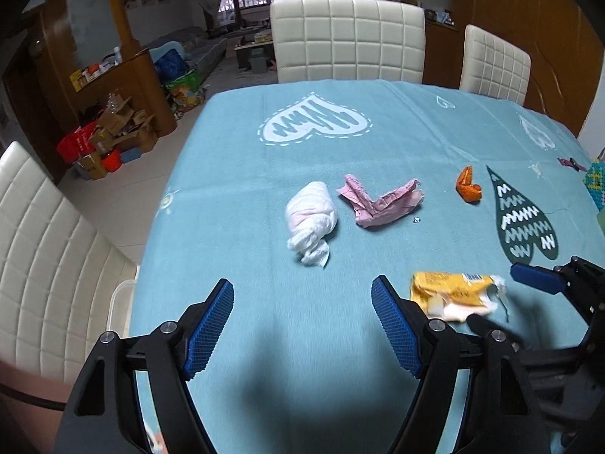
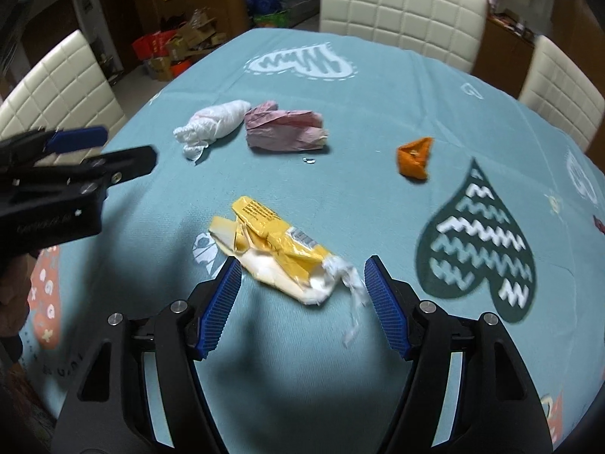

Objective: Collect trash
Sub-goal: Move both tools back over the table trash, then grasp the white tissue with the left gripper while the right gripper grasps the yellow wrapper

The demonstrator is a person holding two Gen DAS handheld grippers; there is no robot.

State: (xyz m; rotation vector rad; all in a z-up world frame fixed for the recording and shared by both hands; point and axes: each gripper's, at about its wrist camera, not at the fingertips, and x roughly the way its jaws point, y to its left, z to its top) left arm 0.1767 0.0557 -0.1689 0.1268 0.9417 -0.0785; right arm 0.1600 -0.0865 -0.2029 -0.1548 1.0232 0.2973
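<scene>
Where the blue cloth (image 1: 340,143) covers the table, four bits of trash lie in the middle. The cloth looks soft and flat, with big hearts drawn on it in white and dark green.

The tissue (image 1: 312,221) is a white, crumpled wad, twisted at one end. Just beside it lies the pink paper (image 1: 380,202), creased and bent into a V shape. The orange scrap (image 1: 469,185) is small, shiny and folded, and sits apart from them, near the tip of the dark heart (image 1: 525,219). The yellow wrapper (image 2: 278,244) is crinkly and torn open, with a white shred hanging off one end.

The left claw (image 1: 302,325) has ridged blue pads on black arms. It is spread wide over bare cloth, with nothing between the pads; the tissue lies ahead of it.

The right claw (image 2: 302,302) is spread wide too. The near end of the wrapper lies between its tips, and the pads do not press on it.

White padded chairs (image 1: 348,39) stand around the table. Past them the floor holds boxes (image 1: 113,128) and a red basket (image 1: 73,143). Nothing blocks the way to the trash.
</scene>
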